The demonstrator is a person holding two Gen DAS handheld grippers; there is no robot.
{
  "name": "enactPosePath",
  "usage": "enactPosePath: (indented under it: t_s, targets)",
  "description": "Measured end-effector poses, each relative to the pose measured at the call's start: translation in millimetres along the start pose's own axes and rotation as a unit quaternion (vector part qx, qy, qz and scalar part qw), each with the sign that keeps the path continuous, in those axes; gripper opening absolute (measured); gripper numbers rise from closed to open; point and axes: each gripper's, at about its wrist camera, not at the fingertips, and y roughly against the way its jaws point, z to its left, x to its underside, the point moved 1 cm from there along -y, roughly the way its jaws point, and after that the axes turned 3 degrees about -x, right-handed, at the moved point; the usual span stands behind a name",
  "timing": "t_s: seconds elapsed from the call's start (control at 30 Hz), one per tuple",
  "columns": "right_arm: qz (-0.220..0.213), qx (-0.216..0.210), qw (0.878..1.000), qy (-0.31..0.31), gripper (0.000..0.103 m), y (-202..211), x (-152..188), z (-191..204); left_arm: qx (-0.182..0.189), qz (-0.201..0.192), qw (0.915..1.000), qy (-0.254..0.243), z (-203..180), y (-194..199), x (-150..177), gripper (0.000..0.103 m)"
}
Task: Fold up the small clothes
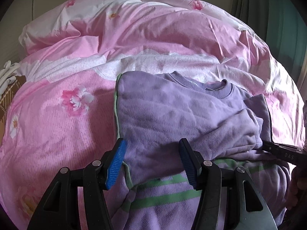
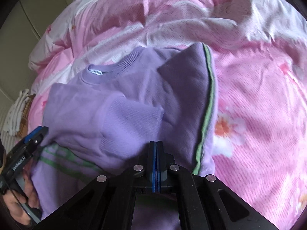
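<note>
A small lilac sweatshirt [image 1: 172,115] with green stripes lies partly folded on the pink floral bedding; it also shows in the right wrist view [image 2: 119,103]. Both sides and a sleeve are folded inward over the body, collar at the far end. My left gripper [image 1: 151,163] is open, its blue pads straddling the near left part of the garment just above it. My right gripper [image 2: 156,153] is shut with pads pressed together, low over the garment's near edge; I cannot see cloth between the pads. Its tip shows at the right in the left wrist view [image 1: 282,151].
The pink and white flowered duvet [image 1: 57,124] covers the bed, bunched up at the far side [image 1: 144,25]. A white and brown cloth [image 1: 7,84] lies at the left edge. Green curtains [image 1: 274,15] hang at the far right.
</note>
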Motion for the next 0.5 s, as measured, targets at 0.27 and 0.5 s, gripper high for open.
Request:
enactPosePath:
  t_s: [0.27, 0.5]
  targets:
    - [-0.067, 0.028, 0.997, 0.024, 0.023, 48.4, 18.4, 16.9, -0.002, -0.010, 0.9999, -0.002, 5.0, 31.3, 7.8, 0.059]
    - [-0.131, 0.084, 0.986, 0.058, 0.045, 103.9, 78.3, 40.8, -0.024, -0.011, 0.9996, -0.007, 17.0, 80.4, 58.3, 0.059]
